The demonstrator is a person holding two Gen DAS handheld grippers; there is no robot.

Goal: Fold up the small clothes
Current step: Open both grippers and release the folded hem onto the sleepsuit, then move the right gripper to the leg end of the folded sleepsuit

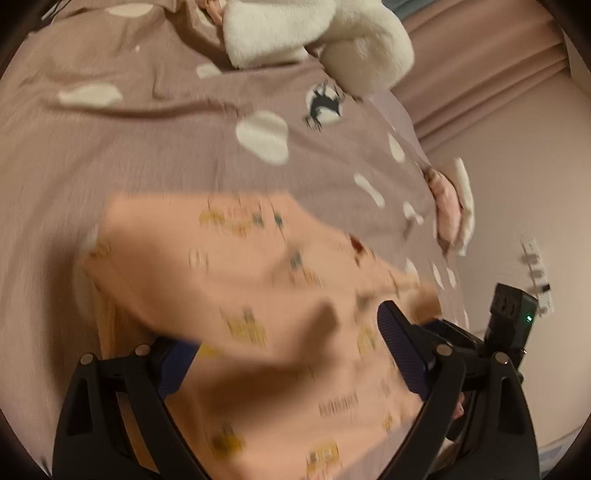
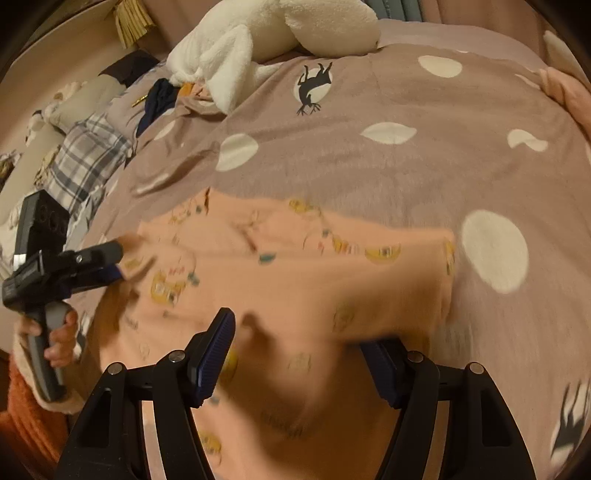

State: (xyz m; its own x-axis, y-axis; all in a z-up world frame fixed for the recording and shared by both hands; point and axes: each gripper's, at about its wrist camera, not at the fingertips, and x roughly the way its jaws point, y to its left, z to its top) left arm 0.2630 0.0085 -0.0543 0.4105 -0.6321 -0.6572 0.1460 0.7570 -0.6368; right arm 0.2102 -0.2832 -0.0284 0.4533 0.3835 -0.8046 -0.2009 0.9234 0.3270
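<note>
A small peach garment with yellow cartoon prints [image 1: 236,273] lies on the mauve bedspread, blurred by motion; it also shows in the right wrist view [image 2: 295,280]. My left gripper [image 1: 291,354] has its jaws wide apart, with a fold of the garment draped between and over its fingers. My right gripper [image 2: 303,365] is also open, its jaws wide apart with garment cloth lying between them. The left gripper also shows in the right wrist view [image 2: 110,264] at the garment's left edge, held by a hand.
The mauve bedspread [image 2: 369,166] with white spots and deer prints covers the bed. A white plush toy [image 2: 273,33] lies at the far side. Plaid cloth [image 2: 85,162] and dark clothes lie at the far left. Folded pink-and-white items [image 1: 452,210] sit at the bed's right edge.
</note>
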